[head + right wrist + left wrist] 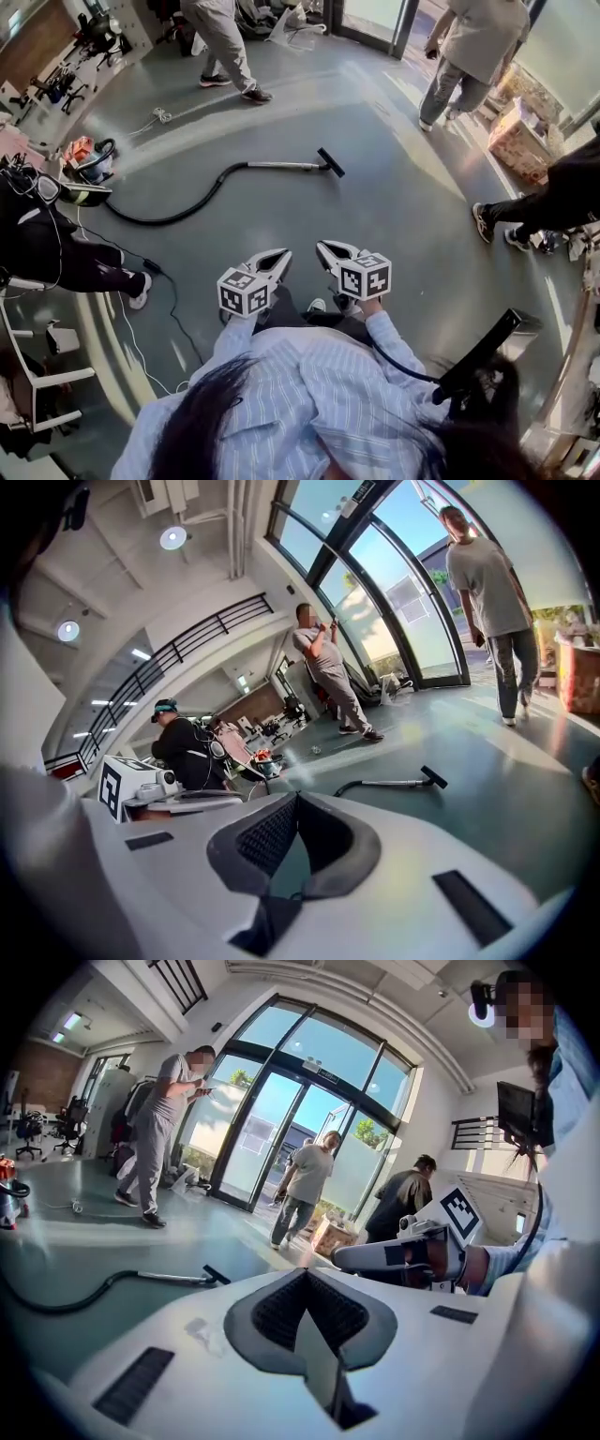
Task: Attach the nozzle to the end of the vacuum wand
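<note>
Hose (178, 214) drag is your risk: left tool (280, 255) and right tool (324, 247) are pressed together, empty, while wand (281, 166) and nozzle (330, 162) lie on the floor (403, 211) ahead, free to swing away when nudged.

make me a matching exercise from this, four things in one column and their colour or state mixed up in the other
1 nozzle
2 vacuum wand
3 hose
4 left gripper

A shut, nothing between its jaws
B silver and straight
C black, long and curved
D black, short crosspiece at the wand's end

Pairs: 1-D, 2-B, 3-C, 4-A
</note>
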The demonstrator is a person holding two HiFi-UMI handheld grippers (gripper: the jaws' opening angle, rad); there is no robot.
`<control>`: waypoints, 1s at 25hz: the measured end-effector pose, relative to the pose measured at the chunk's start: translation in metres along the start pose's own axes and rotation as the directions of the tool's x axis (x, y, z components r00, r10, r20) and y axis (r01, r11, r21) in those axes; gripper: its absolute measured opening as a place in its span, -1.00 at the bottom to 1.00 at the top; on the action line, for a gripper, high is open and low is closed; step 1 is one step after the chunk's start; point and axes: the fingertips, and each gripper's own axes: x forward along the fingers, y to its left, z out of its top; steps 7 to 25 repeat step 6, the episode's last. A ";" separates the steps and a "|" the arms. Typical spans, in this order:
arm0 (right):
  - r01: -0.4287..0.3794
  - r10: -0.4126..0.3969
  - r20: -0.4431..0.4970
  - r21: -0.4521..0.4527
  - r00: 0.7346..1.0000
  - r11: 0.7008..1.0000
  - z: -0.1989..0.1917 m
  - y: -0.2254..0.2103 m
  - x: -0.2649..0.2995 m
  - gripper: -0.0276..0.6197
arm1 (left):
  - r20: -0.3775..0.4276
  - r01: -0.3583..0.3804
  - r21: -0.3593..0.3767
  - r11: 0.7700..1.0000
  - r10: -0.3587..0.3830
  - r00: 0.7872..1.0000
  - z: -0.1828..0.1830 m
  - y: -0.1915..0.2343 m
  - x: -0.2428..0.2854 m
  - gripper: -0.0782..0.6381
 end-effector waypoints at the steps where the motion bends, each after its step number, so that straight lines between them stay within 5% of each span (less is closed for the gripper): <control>1: 0.001 -0.001 0.002 -0.001 1.000 1.000 0.000 0.001 0.001 -0.90 | 0.003 0.000 0.002 1.000 0.000 1.000 0.000 0.001 -0.001 -0.77; 25: 0.009 -0.009 0.014 0.002 1.000 1.000 0.000 0.006 0.008 -0.90 | 0.006 -0.003 0.011 1.000 0.003 1.000 0.002 0.012 -0.008 -0.77</control>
